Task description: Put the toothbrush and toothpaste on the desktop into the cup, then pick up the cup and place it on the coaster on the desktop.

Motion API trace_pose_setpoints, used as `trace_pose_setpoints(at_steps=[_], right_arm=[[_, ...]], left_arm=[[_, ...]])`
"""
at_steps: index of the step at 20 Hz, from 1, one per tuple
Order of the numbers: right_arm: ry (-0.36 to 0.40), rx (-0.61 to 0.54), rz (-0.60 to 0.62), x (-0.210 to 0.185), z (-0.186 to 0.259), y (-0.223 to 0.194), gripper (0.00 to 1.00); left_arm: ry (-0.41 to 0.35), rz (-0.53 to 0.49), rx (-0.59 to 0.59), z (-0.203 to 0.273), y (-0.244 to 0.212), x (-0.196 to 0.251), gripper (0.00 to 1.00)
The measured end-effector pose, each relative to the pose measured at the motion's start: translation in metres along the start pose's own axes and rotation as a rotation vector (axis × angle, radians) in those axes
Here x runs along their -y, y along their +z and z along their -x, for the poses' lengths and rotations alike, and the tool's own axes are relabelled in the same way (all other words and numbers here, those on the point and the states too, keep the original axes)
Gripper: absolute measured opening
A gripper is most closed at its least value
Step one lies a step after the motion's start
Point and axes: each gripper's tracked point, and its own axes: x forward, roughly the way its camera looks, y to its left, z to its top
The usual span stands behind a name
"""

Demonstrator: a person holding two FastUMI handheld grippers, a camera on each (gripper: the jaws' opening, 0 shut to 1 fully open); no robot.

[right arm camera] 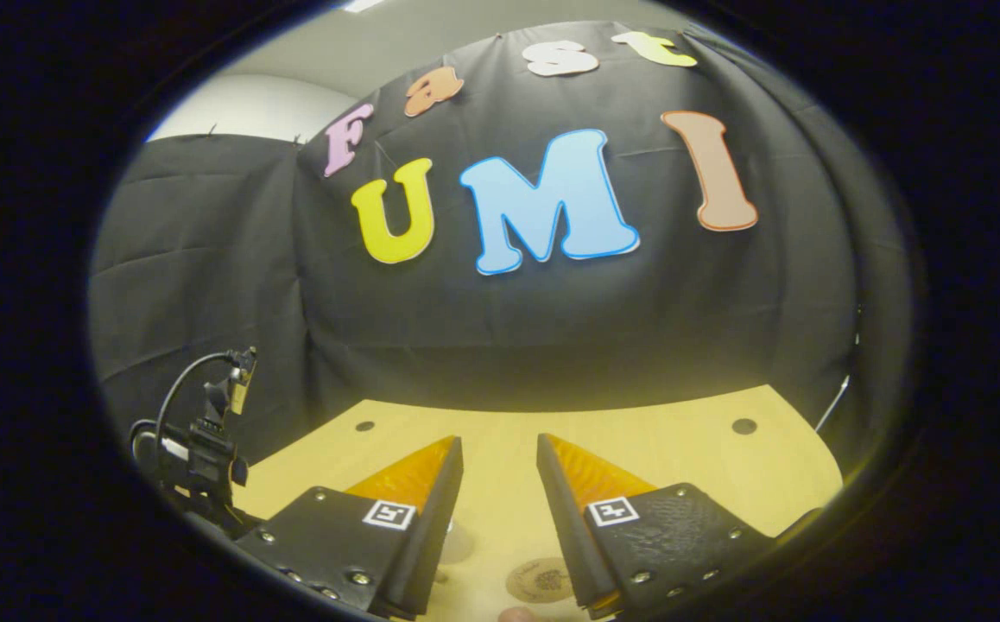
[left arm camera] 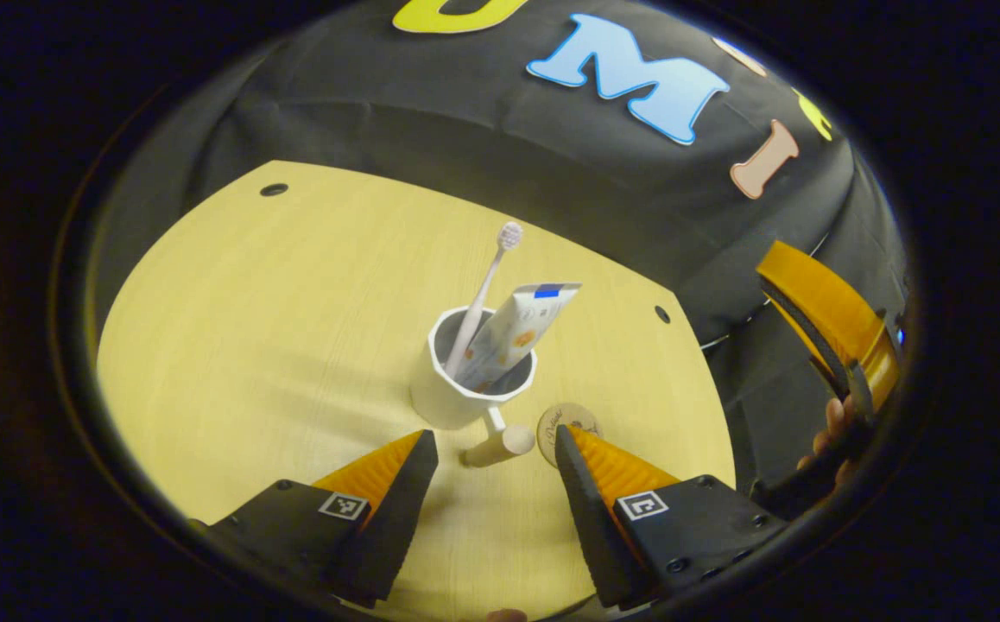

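A white cup (left arm camera: 452, 389) stands upright in the middle of the yellow wooden desktop (left arm camera: 275, 328). A pale toothbrush (left arm camera: 487, 289) and a white toothpaste tube (left arm camera: 517, 333) lean inside it. The cup's handle (left arm camera: 500, 441) points toward my left gripper (left arm camera: 494, 439), which is open; the handle sits in the gap, touching neither finger. A round wooden coaster (left arm camera: 571, 421) lies just right of the handle, partly behind one finger. My right gripper (right arm camera: 500, 442) is open and holds nothing, raised above the coaster (right arm camera: 539, 579). It also appears at the right edge as the right gripper (left arm camera: 828, 328), held by a hand (left arm camera: 832, 423).
Black cloth walls close off the table's far side. Small dark holes (left arm camera: 274, 189) (left arm camera: 661, 314) mark the desktop near its far edge. A small device on a stand with a cable (right arm camera: 206, 441) sits off the table's left side in the right gripper view.
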Motion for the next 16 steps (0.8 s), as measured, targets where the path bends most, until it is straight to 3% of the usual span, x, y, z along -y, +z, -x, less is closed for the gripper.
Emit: trace_pose_setpoints(at_steps=[7,9,14,15,16], right_arm=[[-0.159,-0.060,-0.019,0.073,0.019,-0.025,0.58],[-0.202,-0.068,-0.001,0.085,0.035,-0.028,1.00],[-0.229,-0.098,-0.051,0.106,0.038,-0.040,1.00],[-0.234,-0.110,-0.063,0.109,0.039,-0.043,1.00],[-0.237,-0.120,-0.076,0.112,0.041,-0.046,1.00]], left_arm=[[0.075,-0.003,-0.070,-0.029,-0.007,0.001,0.90],[0.100,-0.004,-0.101,-0.036,-0.012,-0.001,0.90],[0.152,-0.006,-0.147,-0.050,-0.013,-0.007,0.89],[0.161,0.003,-0.158,-0.052,-0.014,-0.008,0.95],[0.172,0.012,-0.170,-0.055,-0.015,-0.009,0.89]])
